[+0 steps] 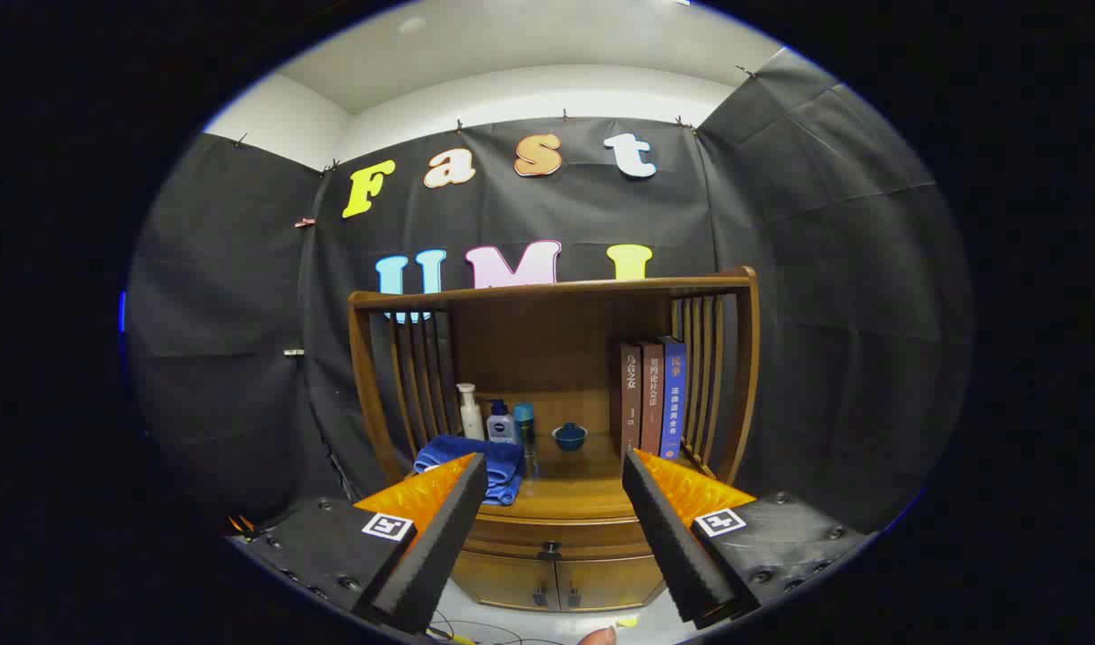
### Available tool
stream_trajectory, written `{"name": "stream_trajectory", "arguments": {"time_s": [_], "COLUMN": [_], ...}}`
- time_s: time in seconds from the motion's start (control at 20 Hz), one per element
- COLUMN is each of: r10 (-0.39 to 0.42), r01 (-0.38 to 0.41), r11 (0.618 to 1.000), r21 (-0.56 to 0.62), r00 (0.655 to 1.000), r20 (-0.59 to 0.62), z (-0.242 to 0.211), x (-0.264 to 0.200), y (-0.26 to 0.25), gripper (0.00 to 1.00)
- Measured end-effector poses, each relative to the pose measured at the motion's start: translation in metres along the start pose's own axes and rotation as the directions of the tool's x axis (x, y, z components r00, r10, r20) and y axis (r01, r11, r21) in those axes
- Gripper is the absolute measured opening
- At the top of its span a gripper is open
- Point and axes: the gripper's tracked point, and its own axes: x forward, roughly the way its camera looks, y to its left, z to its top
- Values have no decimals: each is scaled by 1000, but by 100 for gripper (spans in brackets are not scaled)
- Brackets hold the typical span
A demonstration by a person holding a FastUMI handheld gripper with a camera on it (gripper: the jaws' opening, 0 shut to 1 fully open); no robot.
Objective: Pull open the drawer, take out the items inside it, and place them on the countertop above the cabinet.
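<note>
Wooden cabinet (556, 430) stands ahead of me, its drawer (552, 536) shut below the bench (570, 493), knob (550, 547) between my fingers. My gripper (555, 528) gapes wide, holding nothing. I judge I should drop lower, centre on the knob, then close.

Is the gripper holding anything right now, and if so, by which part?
Nothing is held. The gripper is open, its fingers spread apart in the air, short of the closed drawer.
</note>
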Motion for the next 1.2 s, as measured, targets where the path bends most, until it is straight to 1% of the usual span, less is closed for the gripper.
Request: {"name": "stream_trajectory", "arguments": {"time_s": [0.05, 0.15, 0.3, 0.35, 0.6, 0.95, 1.05, 1.2], "r10": [5, -22, -51, -49, -82, -29, -16, -27], "r01": [-5, 22, 48, 45, 78, 27, 15, 28], "r11": [1000, 999, 996, 996, 995, 999, 1000, 1000], "r21": [18, 41, 72, 76, 64, 39, 18, -9], "r00": [1000, 1000, 998, 997, 994, 997, 998, 996], "r20": [6, 6, 40, 52, 75, 66, 65, 81], "z": [-3, -14, -15, -16, -16, -22, -25, -34], "x": [1, 3, -1, -3, -12, -13, -5, 11], "y": [3, 0, 3, 7, 13, 47, 49, 41], "gripper": [98, 98, 98, 98, 98, 98, 98, 98]}}
